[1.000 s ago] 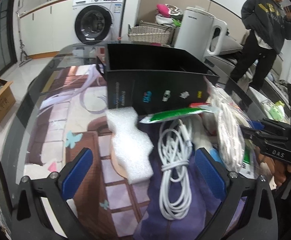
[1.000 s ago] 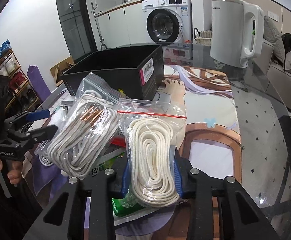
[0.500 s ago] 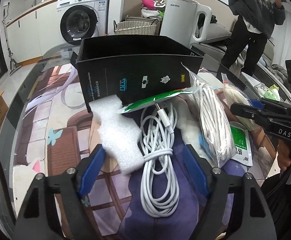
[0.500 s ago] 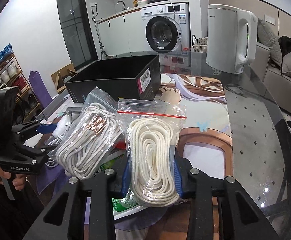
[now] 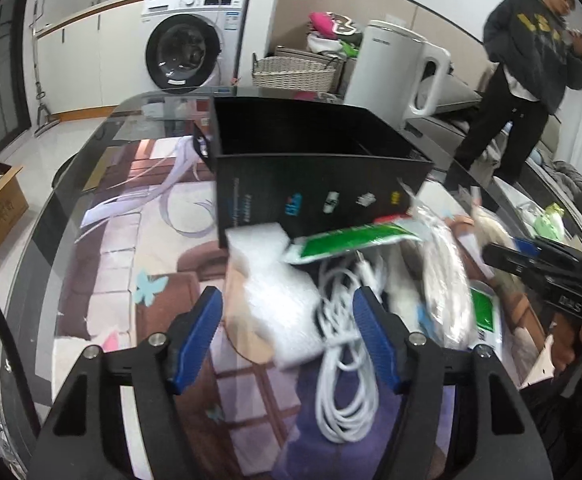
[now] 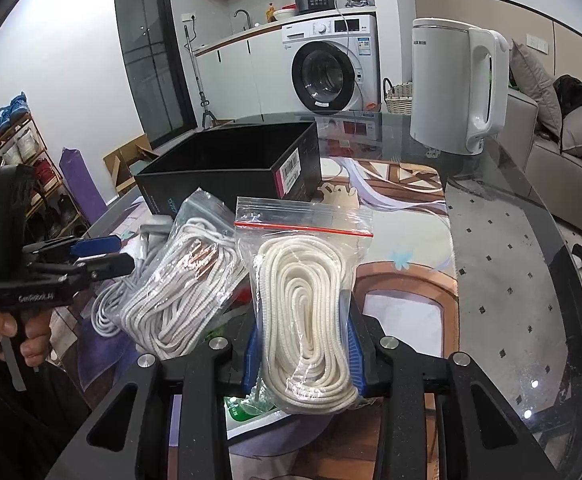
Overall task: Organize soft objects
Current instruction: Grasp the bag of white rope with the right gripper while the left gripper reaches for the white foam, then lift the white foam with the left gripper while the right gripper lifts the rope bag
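Observation:
My right gripper [image 6: 303,356] is shut on a clear zip bag of cream rope [image 6: 307,312] and holds it above the table. A second bag of white rope [image 6: 179,288] lies to its left. My left gripper [image 5: 287,332] is open and empty above a white foam piece [image 5: 275,296] and a coiled white cable [image 5: 343,360]; it also shows in the right wrist view [image 6: 95,256]. An open black box [image 5: 311,168] stands behind the pile, also in the right wrist view [image 6: 227,172].
A white kettle [image 6: 455,84] stands at the back right of the glass table [image 6: 511,280]. A green packet [image 5: 351,240] leans on the box. A person [image 5: 527,72] stands beyond the table. A wicker basket [image 5: 291,74] and washing machine [image 5: 187,52] are behind.
My left gripper's jaws have narrowed and it has shifted left toward the foam piece. My right gripper has lifted the rope bag slightly.

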A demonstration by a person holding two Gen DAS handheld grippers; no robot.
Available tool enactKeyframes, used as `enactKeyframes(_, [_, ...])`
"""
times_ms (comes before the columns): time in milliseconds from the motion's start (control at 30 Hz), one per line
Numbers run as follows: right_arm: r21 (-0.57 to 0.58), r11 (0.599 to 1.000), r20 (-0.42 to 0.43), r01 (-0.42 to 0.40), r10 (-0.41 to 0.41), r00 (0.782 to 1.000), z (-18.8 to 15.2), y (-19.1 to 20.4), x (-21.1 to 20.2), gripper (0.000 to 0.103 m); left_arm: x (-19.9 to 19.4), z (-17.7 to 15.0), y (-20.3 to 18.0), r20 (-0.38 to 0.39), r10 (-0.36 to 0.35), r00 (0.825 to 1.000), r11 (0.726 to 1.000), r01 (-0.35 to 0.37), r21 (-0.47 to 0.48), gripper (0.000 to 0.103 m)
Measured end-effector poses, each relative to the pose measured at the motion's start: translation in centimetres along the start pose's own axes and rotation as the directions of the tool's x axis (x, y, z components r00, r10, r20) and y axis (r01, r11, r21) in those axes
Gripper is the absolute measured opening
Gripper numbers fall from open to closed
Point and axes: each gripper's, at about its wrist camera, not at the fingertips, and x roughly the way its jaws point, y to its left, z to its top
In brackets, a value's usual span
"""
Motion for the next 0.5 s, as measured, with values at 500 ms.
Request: enactKeyframes(500, [0.012, 1.0, -0.014, -0.005, 0.006, 1.0, 0.4, -0.4, 0.8, 0.035, 2.4, 0.7, 0.4, -0.066, 0.064, 0.996, 0.998, -0.064, 0.011, 0.041])
